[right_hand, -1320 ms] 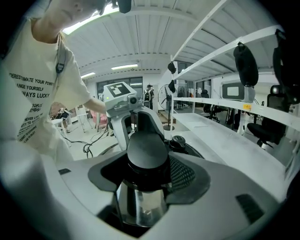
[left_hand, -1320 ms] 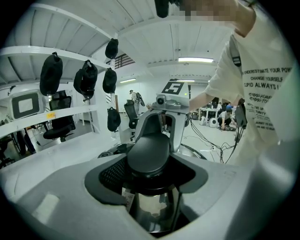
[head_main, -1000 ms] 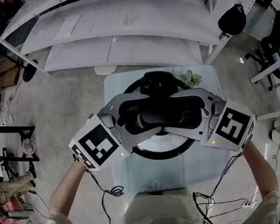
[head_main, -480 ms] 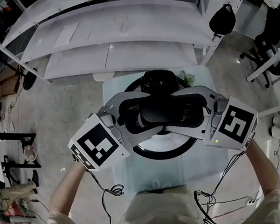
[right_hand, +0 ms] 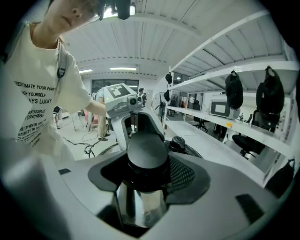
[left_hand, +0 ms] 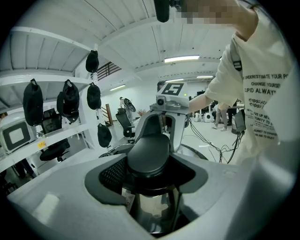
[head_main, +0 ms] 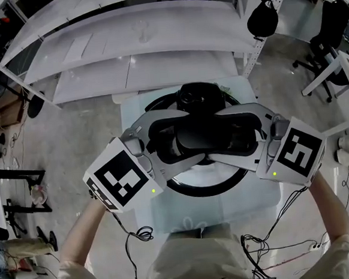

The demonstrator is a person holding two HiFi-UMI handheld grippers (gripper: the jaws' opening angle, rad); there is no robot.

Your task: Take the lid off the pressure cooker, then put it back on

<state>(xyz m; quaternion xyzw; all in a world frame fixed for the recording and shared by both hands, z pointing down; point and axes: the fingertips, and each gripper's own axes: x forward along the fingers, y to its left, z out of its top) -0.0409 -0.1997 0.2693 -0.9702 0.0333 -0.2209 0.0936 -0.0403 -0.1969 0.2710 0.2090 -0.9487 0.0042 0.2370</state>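
The pressure cooker's lid (head_main: 210, 189) shows in the head view as a black-rimmed disc with a valve knob (head_main: 194, 97) at its far side and a long black handle (head_main: 201, 137) across the middle. My left gripper (head_main: 183, 138) clasps the handle's left end and my right gripper (head_main: 222, 135) its right end. In the left gripper view the jaws (left_hand: 150, 168) close round the black handle end (left_hand: 147, 150), with shiny steel (left_hand: 151, 208) below. The right gripper view shows the same: jaws (right_hand: 145, 173) round the handle (right_hand: 146, 149). The pot under the lid is hidden.
The cooker stands over a small glass-topped table (head_main: 168, 211) on a concrete floor. White shelves (head_main: 139, 66) run behind it, with black bags (head_main: 262, 17) hanging at the right. Office chairs (head_main: 333, 21) stand far right. Cables (head_main: 140, 235) trail by my feet.
Both grippers and the lid have come up toward the head camera and shifted slightly away; the lid now looks larger and hides the small plant seen at its far right before.
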